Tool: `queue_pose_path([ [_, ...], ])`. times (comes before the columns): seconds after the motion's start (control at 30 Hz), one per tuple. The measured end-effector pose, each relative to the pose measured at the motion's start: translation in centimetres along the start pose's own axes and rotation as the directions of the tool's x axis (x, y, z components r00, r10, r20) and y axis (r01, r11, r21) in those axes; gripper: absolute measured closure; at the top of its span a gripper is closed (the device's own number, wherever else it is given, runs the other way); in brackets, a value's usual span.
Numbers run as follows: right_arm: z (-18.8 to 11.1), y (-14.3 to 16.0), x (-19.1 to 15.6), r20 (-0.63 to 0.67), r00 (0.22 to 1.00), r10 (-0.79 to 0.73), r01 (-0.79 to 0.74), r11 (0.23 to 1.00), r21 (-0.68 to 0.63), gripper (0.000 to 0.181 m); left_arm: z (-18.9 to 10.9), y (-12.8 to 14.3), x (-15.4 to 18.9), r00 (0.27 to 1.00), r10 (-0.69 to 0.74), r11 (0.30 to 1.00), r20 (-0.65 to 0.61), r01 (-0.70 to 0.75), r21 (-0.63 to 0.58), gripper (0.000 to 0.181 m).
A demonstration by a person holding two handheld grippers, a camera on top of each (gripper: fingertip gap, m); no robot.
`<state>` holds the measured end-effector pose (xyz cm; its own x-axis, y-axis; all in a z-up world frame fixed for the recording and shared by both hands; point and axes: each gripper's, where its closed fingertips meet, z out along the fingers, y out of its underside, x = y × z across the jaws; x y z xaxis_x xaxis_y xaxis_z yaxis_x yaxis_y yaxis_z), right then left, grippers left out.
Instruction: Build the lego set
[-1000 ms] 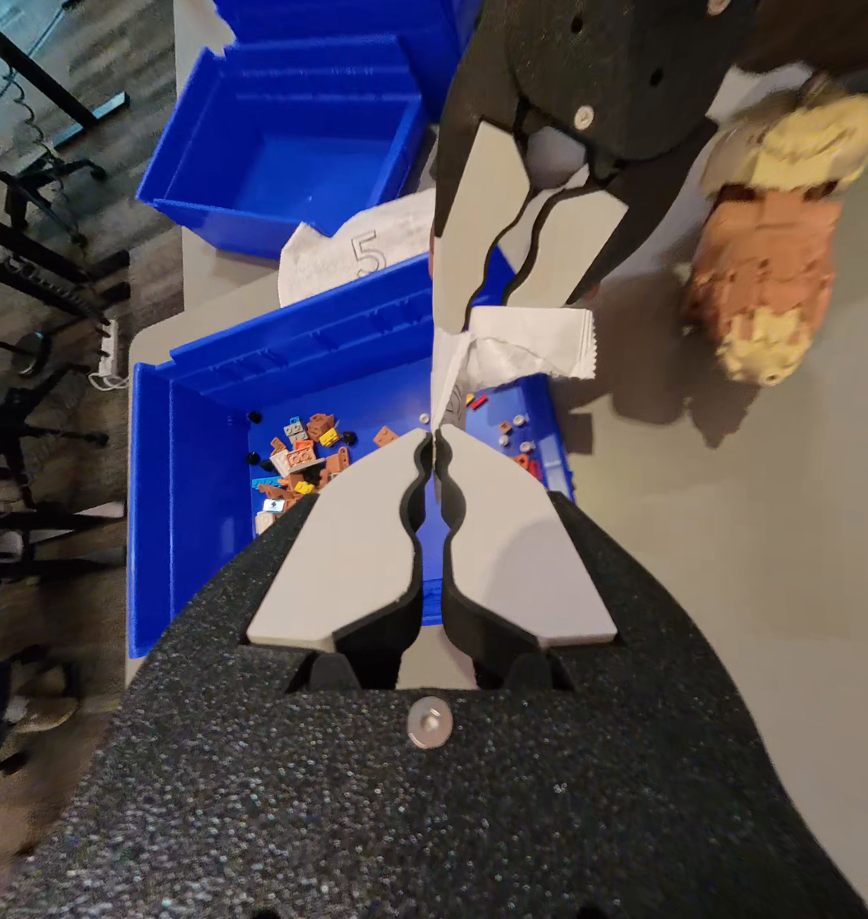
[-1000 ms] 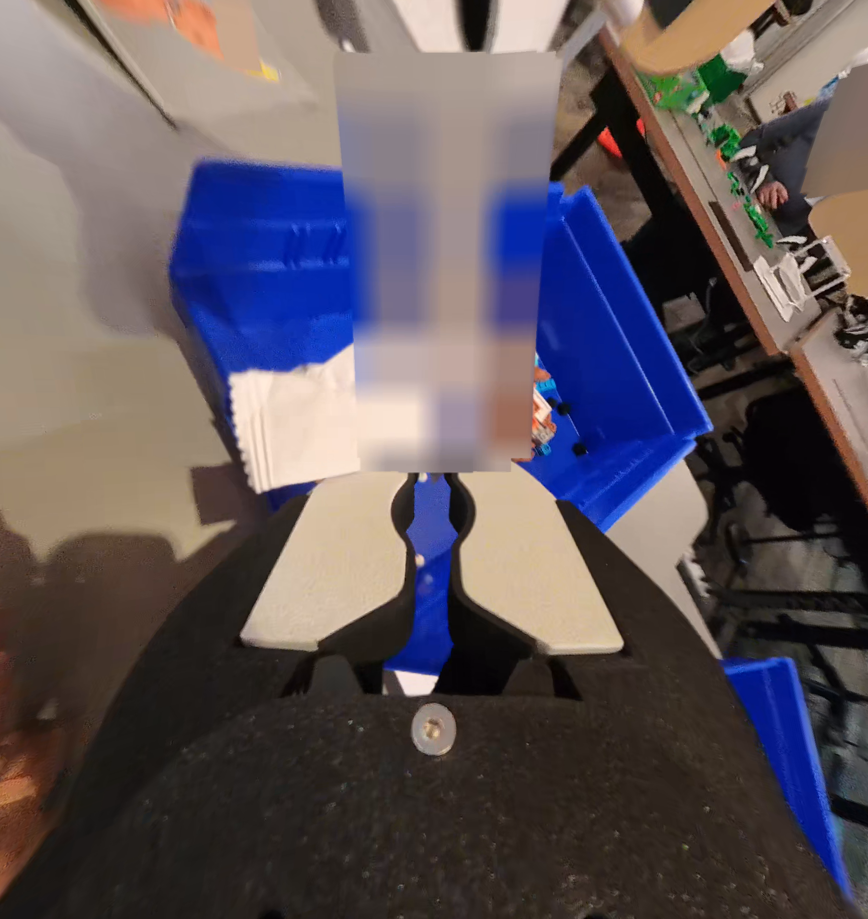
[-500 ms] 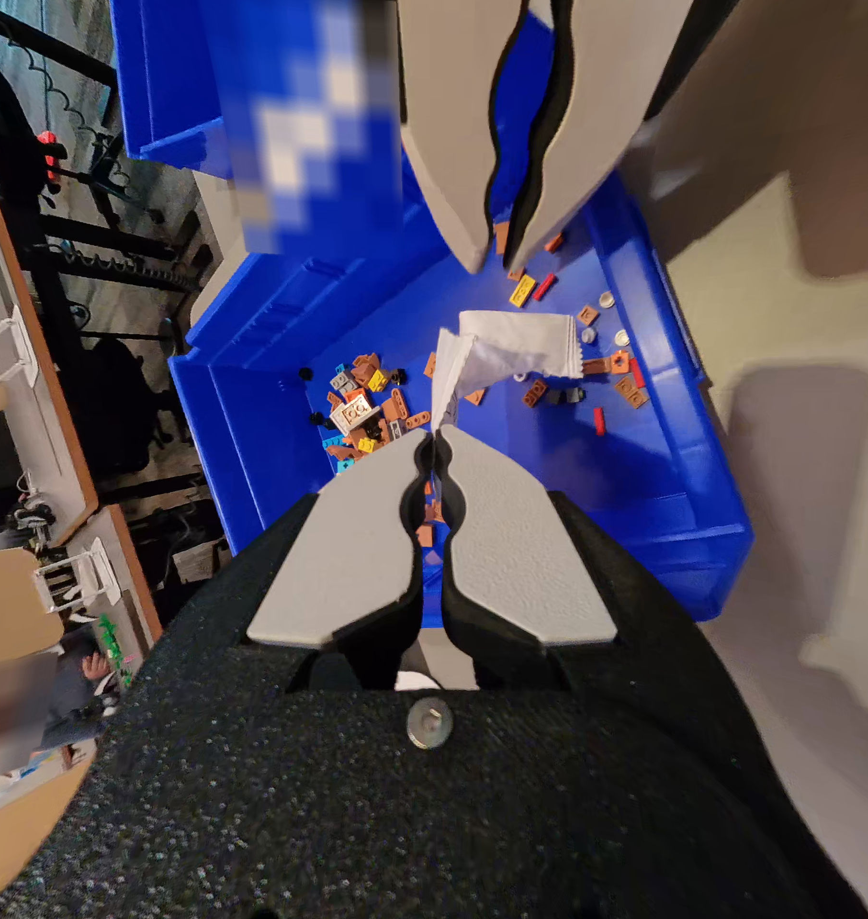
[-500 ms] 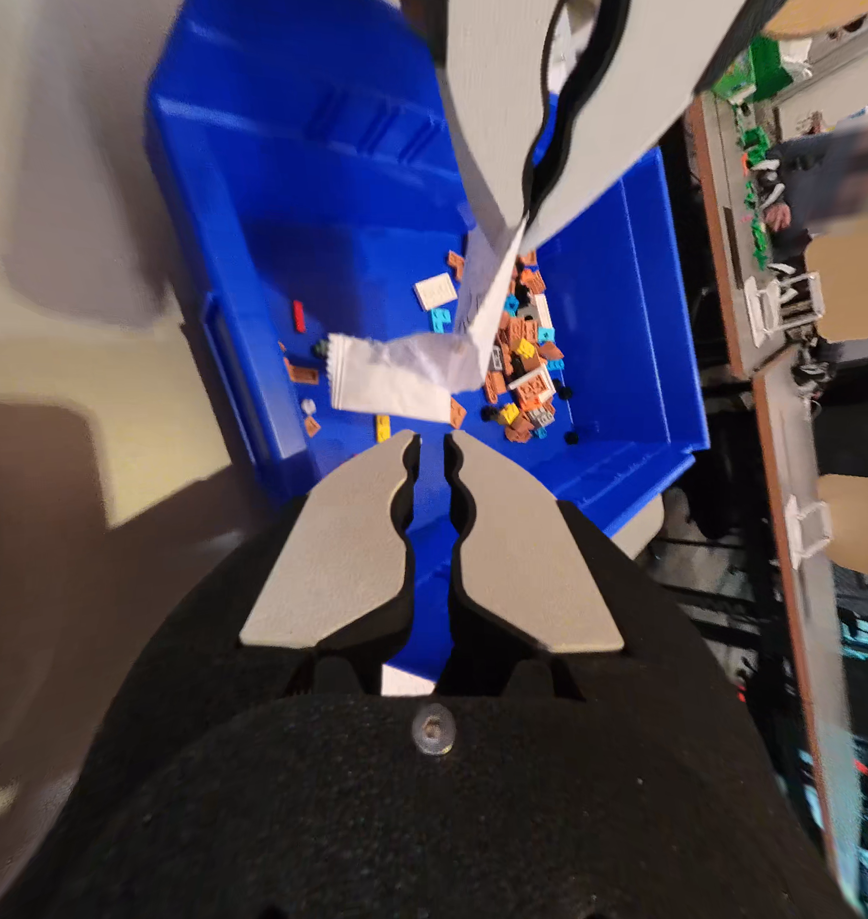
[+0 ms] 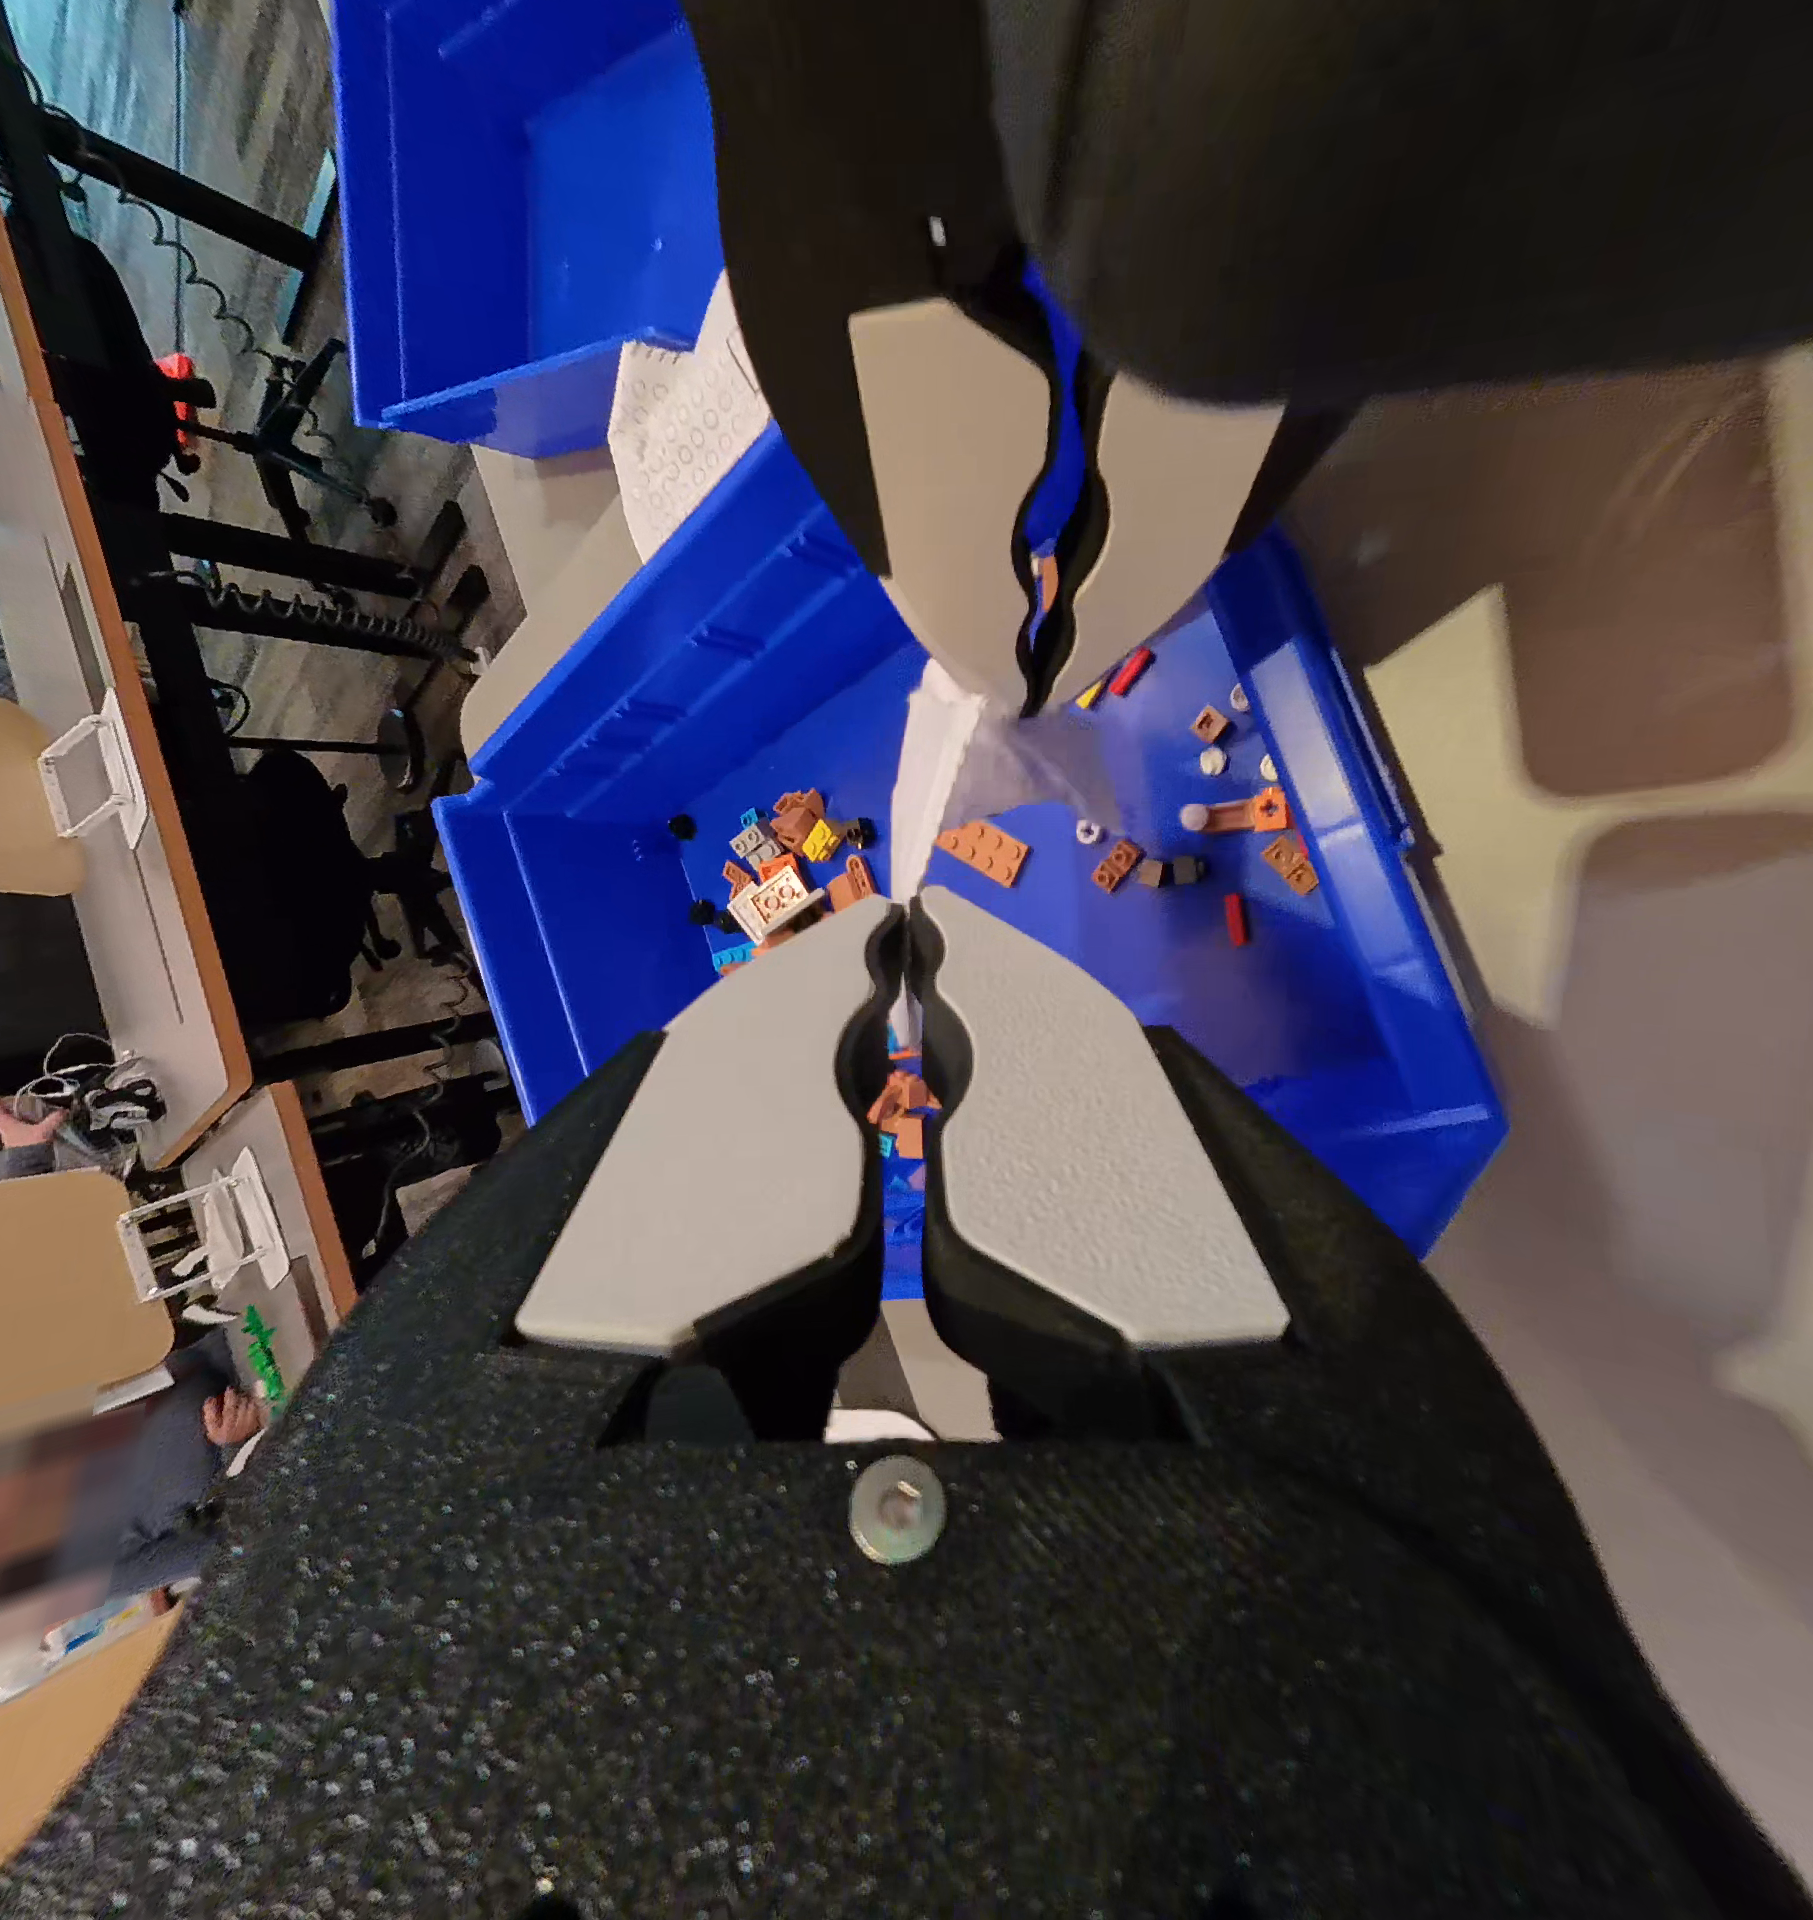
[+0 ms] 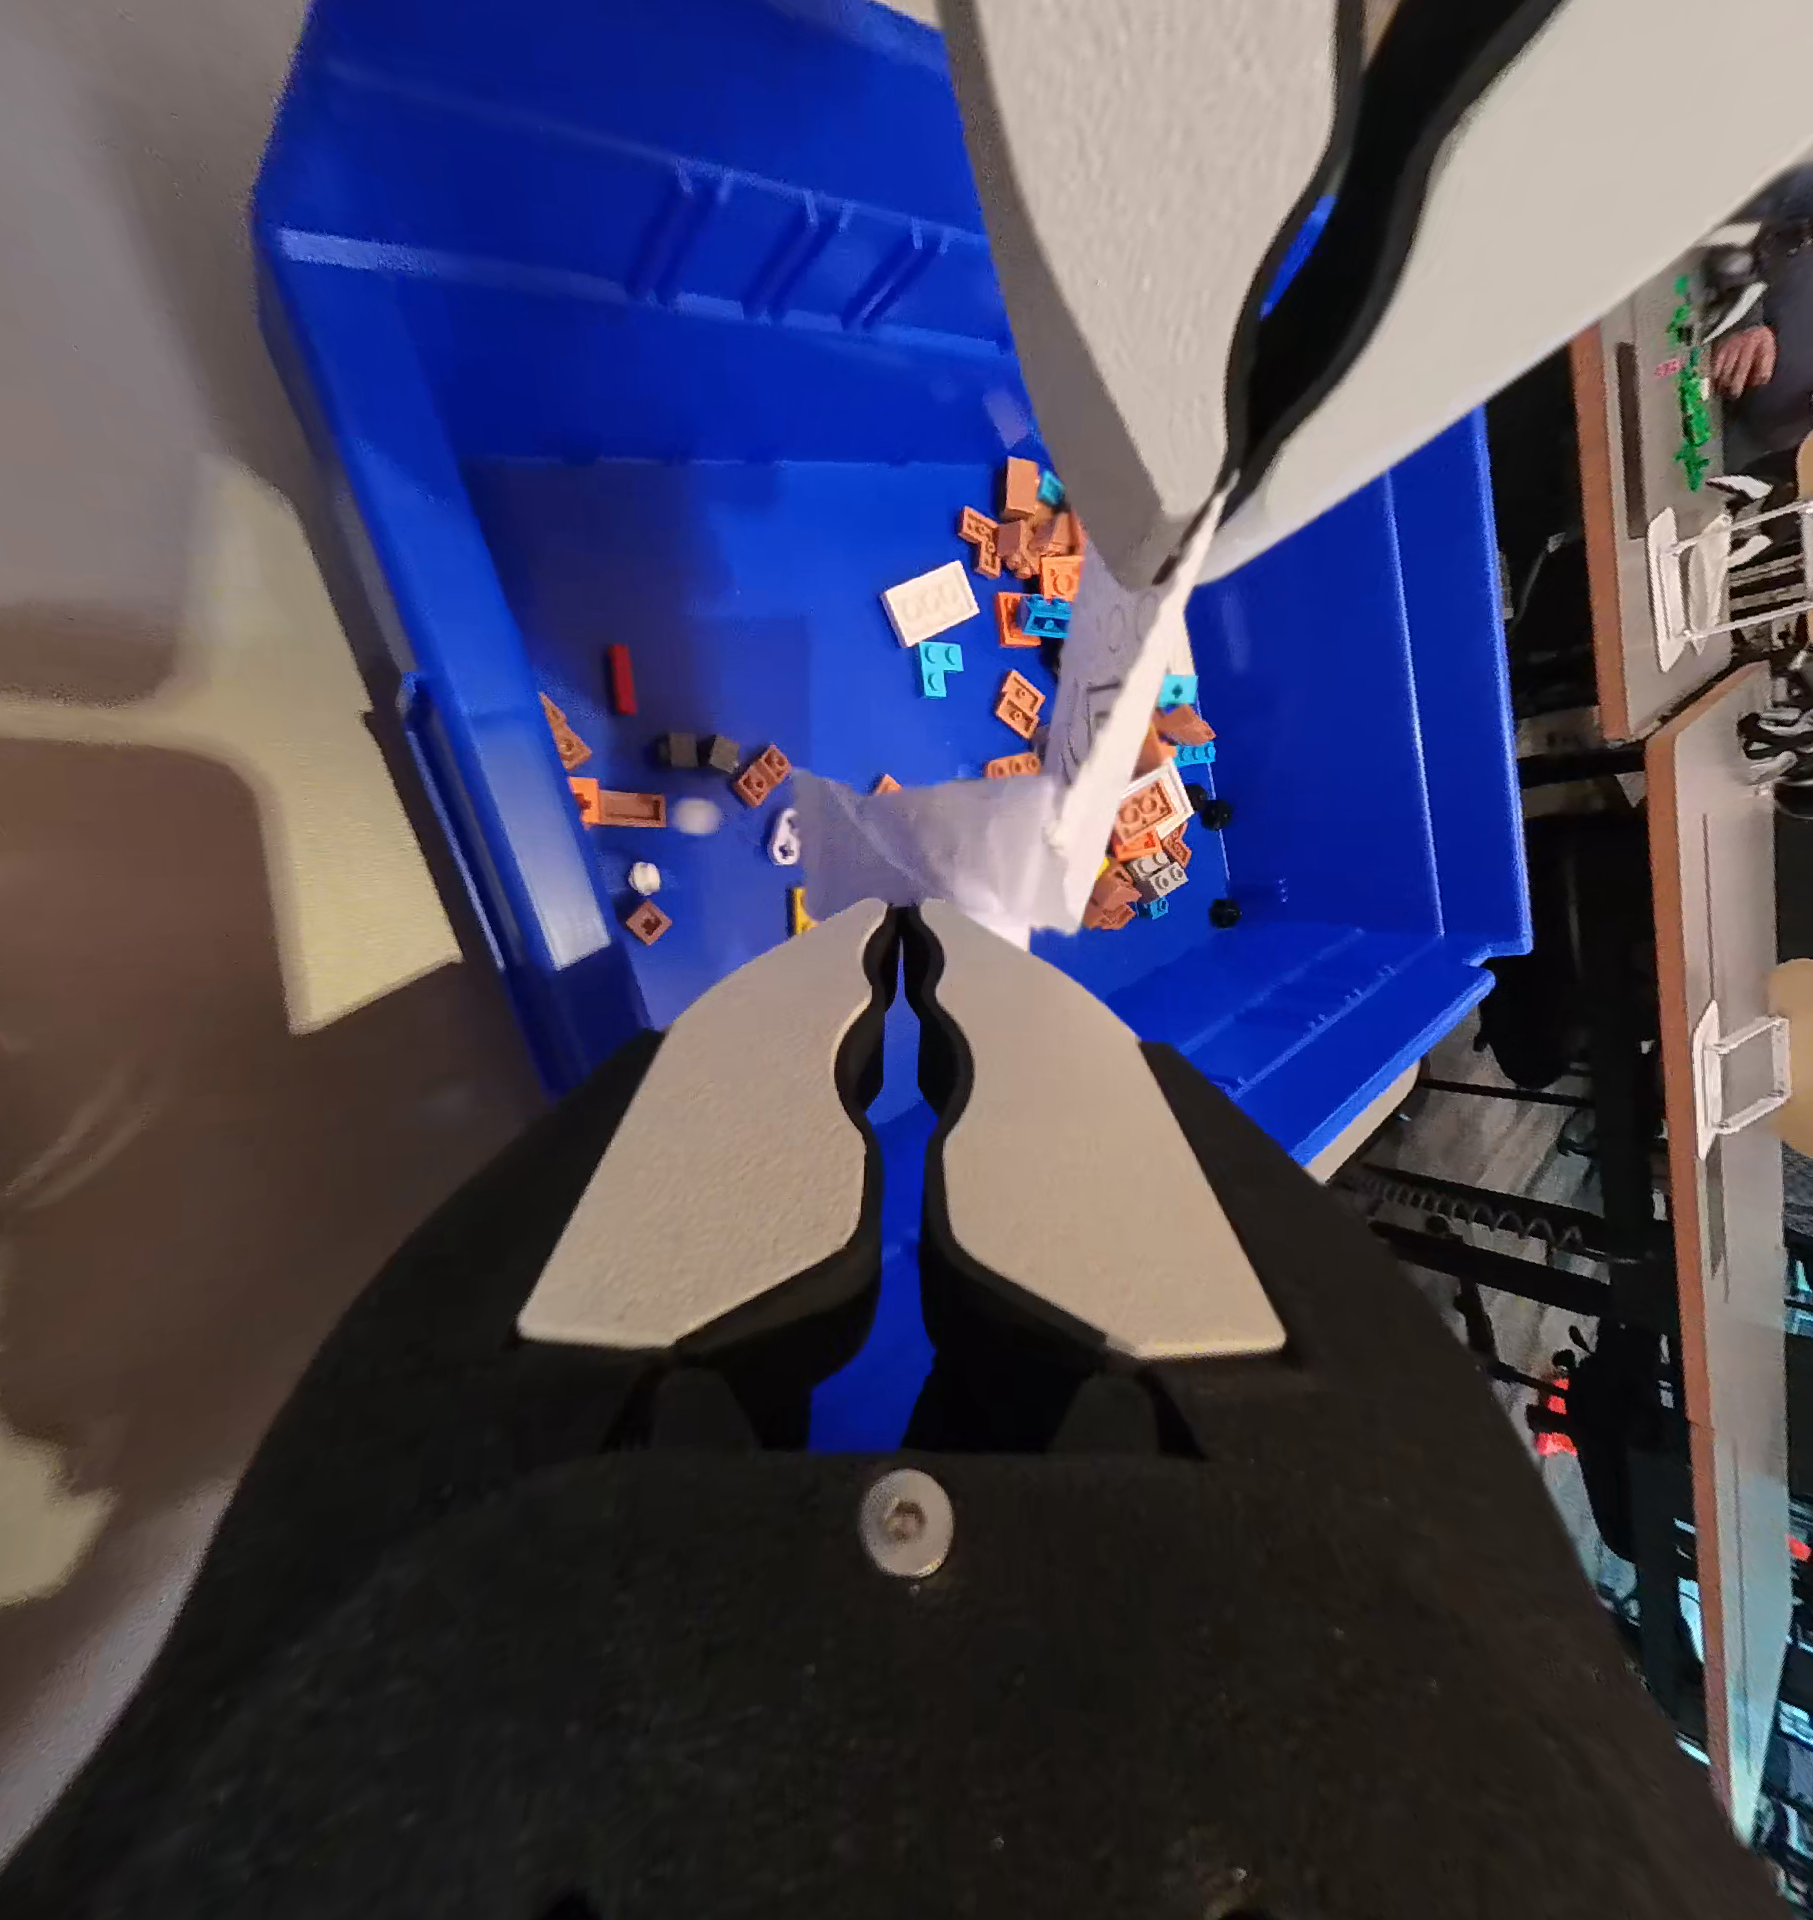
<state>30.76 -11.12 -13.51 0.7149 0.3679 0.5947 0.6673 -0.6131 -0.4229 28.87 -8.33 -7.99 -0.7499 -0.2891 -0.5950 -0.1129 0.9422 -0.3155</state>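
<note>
Grey table (image 5: 1660,1299), blue bin (image 5: 1328,1049) of loose bricks at centre, second blue bin (image 5: 528,208) at 11 o'clock, white paper bag (image 5: 673,436) between them.

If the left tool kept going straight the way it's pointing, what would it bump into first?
Likely the right tool, which pinches the other end of the white bag just ahead of the left tool; below lies the blue bin. Depth is uncertain.

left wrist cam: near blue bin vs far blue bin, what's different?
Contents: the near bin holds loose bricks; the far bin shows none on its visible floor.
Position: the near bin sits under the white bag; the far bin lies beyond it, partly hidden behind the right gripper.
Shared: blue plastic, open top.
</note>
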Motion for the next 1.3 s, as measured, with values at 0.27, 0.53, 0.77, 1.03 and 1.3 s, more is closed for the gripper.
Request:
queue_pose_path([
  [0.27, -0.7, 0.2, 0.1, -0.023, 1.0, -0.01, 0.01, 1.0, -0.005, 0.179, 0.1, 0.8, 0.0, 0.996, -0.084, 0.996, 0.013, 0.084, -0.001, 0.18],
  [0.53, -5.2, -2.6, 1.6, -0.122, 0.992, 0.012, 0.001, 0.994, 0.109, 0.166, -6.0, 1.2, -0.4, 0.826, -0.549, 0.75, -0.132, 0.556, 0.358, 0.181],
  [0.77, -10.7, -11.0, 0.7, -0.142, 0.987, 0.078, -0.025, 0.94, 0.341, 0.158, -16.1, 2.6, 3.4, 0.725, -0.634, 0.382, -0.27, 0.597, 0.705, 0.181],
  [1.03, -12.6, -21.7, -7.3, -0.038, 0.996, 0.074, -0.047, 0.878, 0.476, 0.155, -24.9, 3.6, 13.2, 0.711, -0.676, 0.188, -0.194, 0.42, 0.888, 0.181],
  [1.3, -11.6, -27.8, -16.4, 0.145, 0.987, 0.07, -0.145, 0.784, 0.604, 0.163, -28.3, 3.2, 22.1, 0.736, -0.676, 0.283, -0.048, 0.318, 0.905, 0.18],
])
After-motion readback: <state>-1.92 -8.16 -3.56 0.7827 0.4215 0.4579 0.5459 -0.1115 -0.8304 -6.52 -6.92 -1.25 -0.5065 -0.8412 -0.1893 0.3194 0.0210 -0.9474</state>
